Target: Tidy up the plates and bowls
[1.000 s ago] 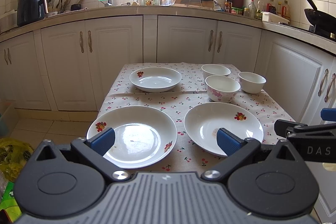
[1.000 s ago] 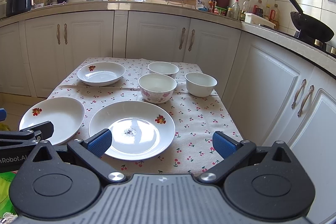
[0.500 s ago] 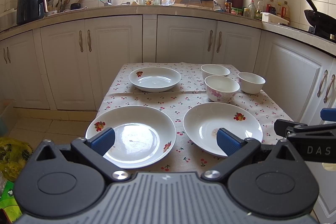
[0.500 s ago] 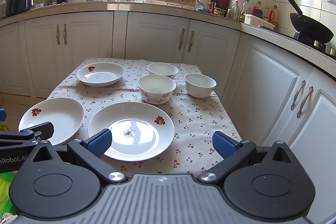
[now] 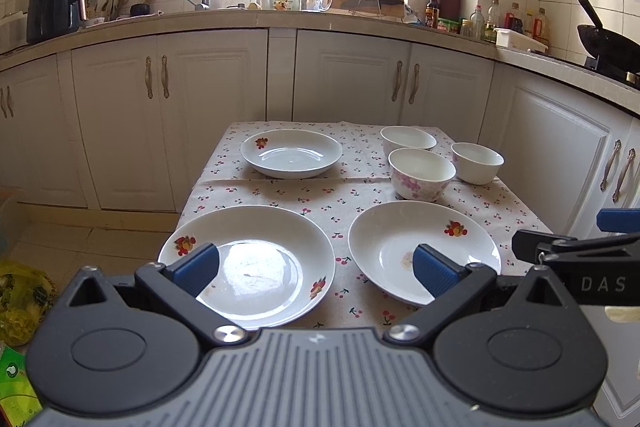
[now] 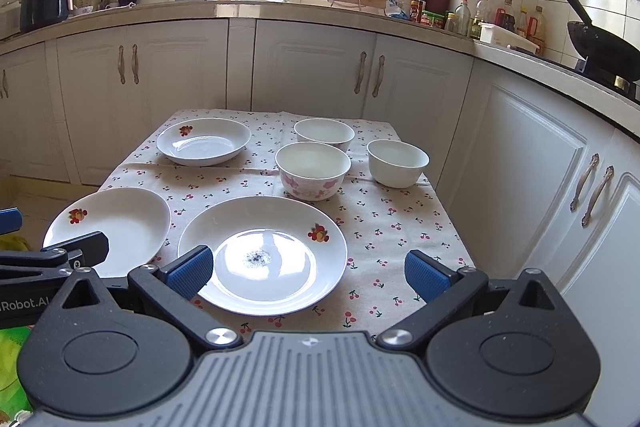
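A small table with a cherry-print cloth (image 6: pixel 384 227) stands in the kitchen, and on it I count 3 plates and 3 bowls, 6 pieces in all, none stacked. 2 plates lie side by side at the near edge: the left plate (image 5: pixel 256 259) and the right plate (image 6: pixel 276 247), each with a fruit motif on the rim. The 3rd, a deeper plate (image 5: pixel 292 153), sits at the far left. The 3 bowls cluster at the far right: a pink-flowered bowl (image 6: pixel 313 169) nearest, 1 plain white bowl (image 6: pixel 324 133) just behind it, and another white bowl (image 6: pixel 397 161) beside them to the right. The left gripper (image 5: pixel 316 267) hovers over the near edge with its blue fingers spread wide, empty. The right gripper (image 6: pixel 308 273) hangs alongside, equally wide and empty.
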